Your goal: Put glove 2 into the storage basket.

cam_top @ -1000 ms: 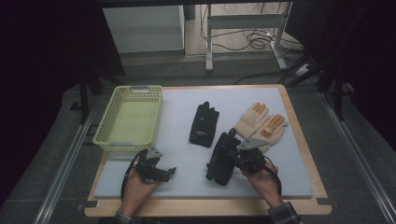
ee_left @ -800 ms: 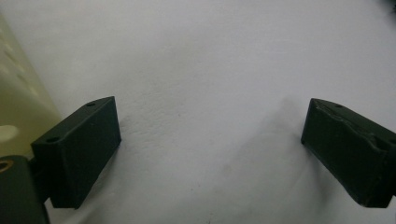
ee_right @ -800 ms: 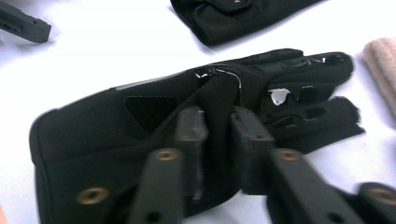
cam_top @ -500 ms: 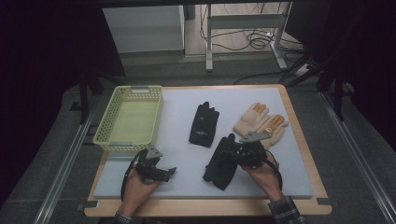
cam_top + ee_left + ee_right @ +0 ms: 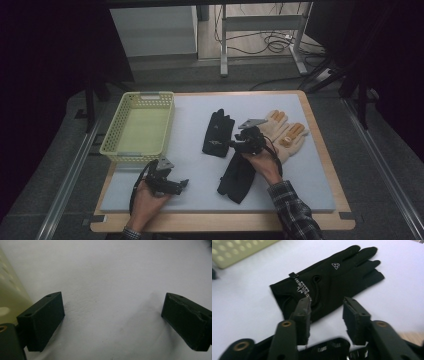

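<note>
Two black gloves lie on the white mat (image 5: pixel 190 165): one (image 5: pixel 217 132) mid-table, fingers pointing away, and one (image 5: pixel 236 176) nearer the front. A tan glove with orange fingertips (image 5: pixel 286 134) lies to the right. My right gripper (image 5: pixel 232 145) hovers between the two black gloves, jaws open and aimed at the cuff of the farther one (image 5: pixel 329 280). Nothing is between its jaws (image 5: pixel 325 312); the nearer glove (image 5: pixel 329 348) lies under them. My left gripper (image 5: pixel 180 186) rests open on the mat at front left, holding nothing (image 5: pixel 112 315).
A pale yellow plastic basket (image 5: pixel 137 127) stands at the mat's left side, showing also in the left gripper view (image 5: pixel 10 297) and right gripper view (image 5: pixel 237 250). A wooden table rim (image 5: pixel 320 135) frames the mat. Dark floor and metal rails lie beyond.
My right gripper has moved left and away from the nearer black glove's top toward the farther black glove. The nearer glove shifted slightly toward the front. The left gripper stayed put.
</note>
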Demonstrator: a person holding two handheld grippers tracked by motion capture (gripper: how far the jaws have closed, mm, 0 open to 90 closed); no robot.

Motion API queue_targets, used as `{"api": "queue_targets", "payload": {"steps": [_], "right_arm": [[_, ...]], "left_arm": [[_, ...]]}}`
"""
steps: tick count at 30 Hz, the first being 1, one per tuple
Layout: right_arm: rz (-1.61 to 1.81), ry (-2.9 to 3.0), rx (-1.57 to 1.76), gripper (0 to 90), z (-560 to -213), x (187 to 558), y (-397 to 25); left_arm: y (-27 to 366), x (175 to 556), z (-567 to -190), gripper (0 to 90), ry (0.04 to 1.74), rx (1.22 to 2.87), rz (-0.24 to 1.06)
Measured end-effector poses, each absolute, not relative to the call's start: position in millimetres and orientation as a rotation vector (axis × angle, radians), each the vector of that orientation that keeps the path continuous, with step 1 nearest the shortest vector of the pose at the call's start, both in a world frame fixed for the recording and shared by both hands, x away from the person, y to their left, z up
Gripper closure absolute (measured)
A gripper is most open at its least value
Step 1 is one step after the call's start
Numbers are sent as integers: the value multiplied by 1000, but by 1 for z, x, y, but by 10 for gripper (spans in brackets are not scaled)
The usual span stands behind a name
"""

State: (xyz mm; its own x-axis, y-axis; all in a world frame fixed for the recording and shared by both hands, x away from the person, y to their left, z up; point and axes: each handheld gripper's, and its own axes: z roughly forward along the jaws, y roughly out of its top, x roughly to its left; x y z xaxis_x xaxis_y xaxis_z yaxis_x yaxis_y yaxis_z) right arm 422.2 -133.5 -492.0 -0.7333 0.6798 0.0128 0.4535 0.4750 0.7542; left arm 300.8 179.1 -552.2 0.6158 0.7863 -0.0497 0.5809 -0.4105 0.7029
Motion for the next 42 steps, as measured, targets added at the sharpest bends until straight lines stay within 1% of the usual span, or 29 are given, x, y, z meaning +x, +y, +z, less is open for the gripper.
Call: {"api": "queue_targets", "payload": {"steps": [1, 2, 5, 6, 8, 9, 10, 11, 12, 13, 14, 15, 18, 20, 21, 22, 23, 24, 25, 26, 28, 29, 36, 40, 41, 42], "right_arm": [[1090, 2454, 967, 632, -495, 431, -125], [1090, 2454, 967, 632, -495, 431, -125], [1051, 2473, 960, 650, -499, 450, -112], [1051, 2473, 960, 650, -499, 450, -112], [1061, 2485, 946, 604, -502, 464, -103], [1061, 2485, 946, 604, -502, 464, -103], [1060, 2491, 942, 496, -504, 472, -97], [1057, 2490, 939, 465, -506, 477, -94], [1057, 2490, 939, 465, -506, 477, -94], [1042, 2489, 941, 399, -509, 485, -89], [1042, 2489, 941, 399, -509, 485, -89], [1024, 2502, 945, 350, -513, 493, -86], [971, 2529, 934, 327, -519, 499, -83], [982, 2563, 944, 344, -525, 502, -80], [971, 2551, 909, 404, -527, 501, -78], [971, 2551, 909, 404, -527, 501, -78], [957, 2547, 910, 460, -527, 499, -75], [957, 2547, 910, 460, -527, 499, -75], [956, 2549, 911, 514, -526, 498, -75], [965, 2561, 919, 613, -525, 496, -75], [969, 2577, 927, 714, -524, 494, -73], [966, 2580, 941, 748, -523, 493, -72], [987, 2544, 1001, 761, -515, 487, -74], [1045, 2515, 995, 759, -497, 476, -81], [1067, 2513, 982, 757, -488, 469, -84], [1067, 2513, 982, 757, -488, 469, -84]], "left_arm": [[179, 301, -552, 50, 1069, 2140, 377], [179, 301, -552, 50, 1069, 2140, 377], [179, 301, -552, 50, 1069, 2140, 377], [179, 301, -552, 50, 1070, 2140, 377], [179, 301, -552, 50, 1069, 2142, 378], [179, 301, -552, 50, 1069, 2142, 378], [179, 301, -552, 50, 1068, 2143, 378], [179, 301, -552, 50, 1070, 2139, 376], [179, 301, -552, 50, 1070, 2139, 376], [179, 301, -552, 49, 1069, 2142, 378], [179, 301, -552, 50, 1069, 2142, 378], [179, 301, -552, 50, 1069, 2143, 378], [179, 301, -552, 50, 1070, 2139, 376], [179, 301, -552, 49, 1069, 2139, 377], [179, 301, -552, 49, 1069, 2139, 377], [179, 301, -552, 49, 1069, 2140, 377], [179, 301, -552, 49, 1069, 2140, 377], [179, 301, -552, 49, 1069, 2140, 377], [179, 301, -552, 49, 1069, 2140, 377], [179, 301, -552, 49, 1069, 2140, 377], [179, 301, -552, 49, 1069, 2140, 377], [179, 301, -552, 50, 1069, 2140, 377], [179, 301, -552, 49, 1069, 2143, 377], [179, 301, -552, 49, 1070, 2142, 376], [179, 301, -552, 50, 1069, 2143, 377], [179, 301, -552, 50, 1069, 2143, 377]]}}
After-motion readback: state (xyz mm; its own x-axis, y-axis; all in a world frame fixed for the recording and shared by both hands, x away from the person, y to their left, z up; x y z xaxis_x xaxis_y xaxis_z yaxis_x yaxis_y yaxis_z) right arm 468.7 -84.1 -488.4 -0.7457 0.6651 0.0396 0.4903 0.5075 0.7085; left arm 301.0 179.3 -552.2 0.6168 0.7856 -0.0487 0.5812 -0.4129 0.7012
